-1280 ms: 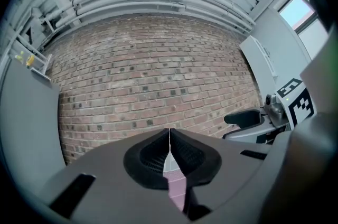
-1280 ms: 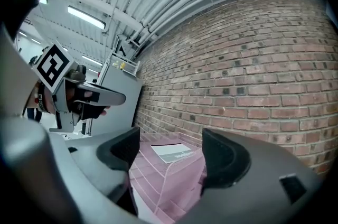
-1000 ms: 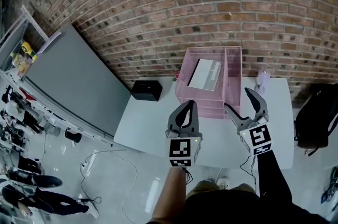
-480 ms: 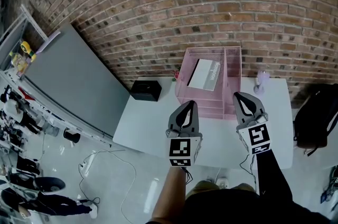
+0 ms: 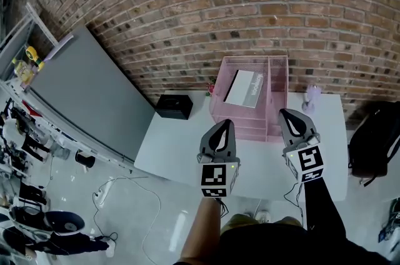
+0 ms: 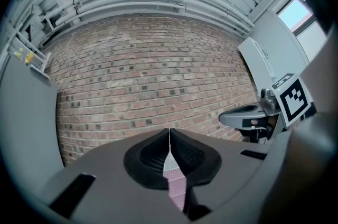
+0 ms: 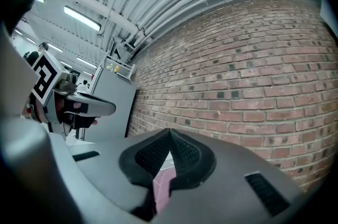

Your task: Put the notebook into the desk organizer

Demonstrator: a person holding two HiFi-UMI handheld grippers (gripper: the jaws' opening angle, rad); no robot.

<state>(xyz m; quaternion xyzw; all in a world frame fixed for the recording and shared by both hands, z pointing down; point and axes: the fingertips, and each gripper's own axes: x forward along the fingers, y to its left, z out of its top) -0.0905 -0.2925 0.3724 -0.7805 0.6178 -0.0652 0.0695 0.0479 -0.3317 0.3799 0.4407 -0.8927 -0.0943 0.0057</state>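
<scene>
A white notebook (image 5: 242, 88) with faint grey print leans tilted inside the pink see-through organizer (image 5: 279, 79) at the counter's (image 5: 169, 148) back edge. Nearer the front edge, the left gripper (image 5: 224, 123) and right gripper (image 5: 285, 112) have their jaws together, empty; the right jaws have just been closing.

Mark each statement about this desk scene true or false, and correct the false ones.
1. The notebook lies inside the pink desk organizer. True.
2. The left gripper holds the notebook. False: its jaws are together with nothing between them.
3. A black box stands on the table, left of the organizer. True.
4. The right gripper has its jaws wide apart. False: they have just closed together, with nothing between them.
5. The wall behind the table is plain white. False: it is brick.
</scene>
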